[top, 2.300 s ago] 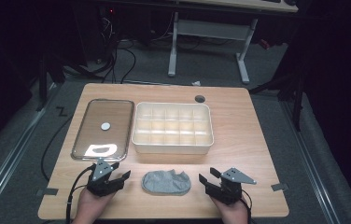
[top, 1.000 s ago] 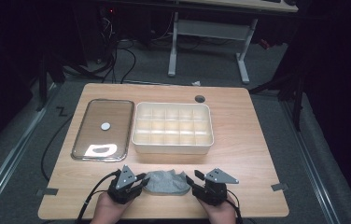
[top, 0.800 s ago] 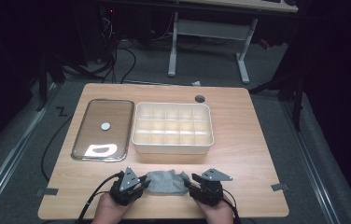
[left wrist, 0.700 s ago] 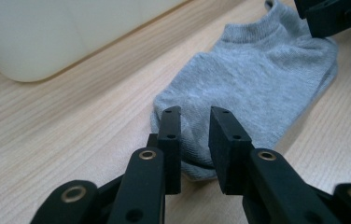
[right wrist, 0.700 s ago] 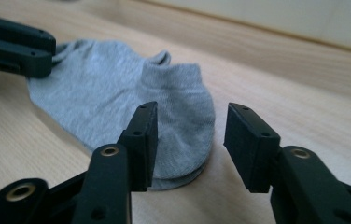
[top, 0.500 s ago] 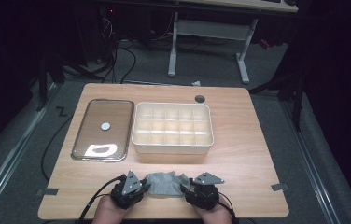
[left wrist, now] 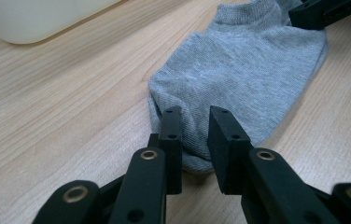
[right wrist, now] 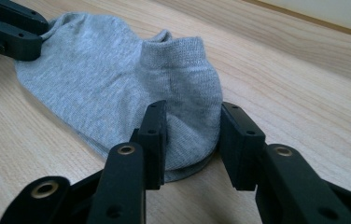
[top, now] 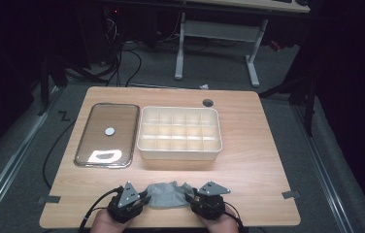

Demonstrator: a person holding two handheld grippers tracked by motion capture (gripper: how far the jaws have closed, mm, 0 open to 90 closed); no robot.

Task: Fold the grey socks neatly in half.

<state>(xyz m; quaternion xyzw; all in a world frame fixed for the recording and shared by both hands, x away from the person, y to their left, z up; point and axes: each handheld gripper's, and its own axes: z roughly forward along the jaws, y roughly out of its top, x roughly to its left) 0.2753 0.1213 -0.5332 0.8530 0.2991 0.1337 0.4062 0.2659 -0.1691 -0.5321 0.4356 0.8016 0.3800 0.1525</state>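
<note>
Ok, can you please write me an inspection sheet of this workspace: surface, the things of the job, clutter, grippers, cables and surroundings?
Surface: wooden table, with a round hole near its far edge.
Job's things: grey sock lying flat near the front edge, between the two grippers.
Clutter: white compartment tray at the middle; clear flat lid to its left; tape pieces at the front corners.
Grippers: left gripper has one end of the sock between its jaws; right gripper has the other end between its jaws, which have just been closing. Whether the pads press the fabric, I cannot tell.
Cables: black cable trailing from the left gripper.
Surroundings: dark room, another table's legs and floor cables behind.
</note>
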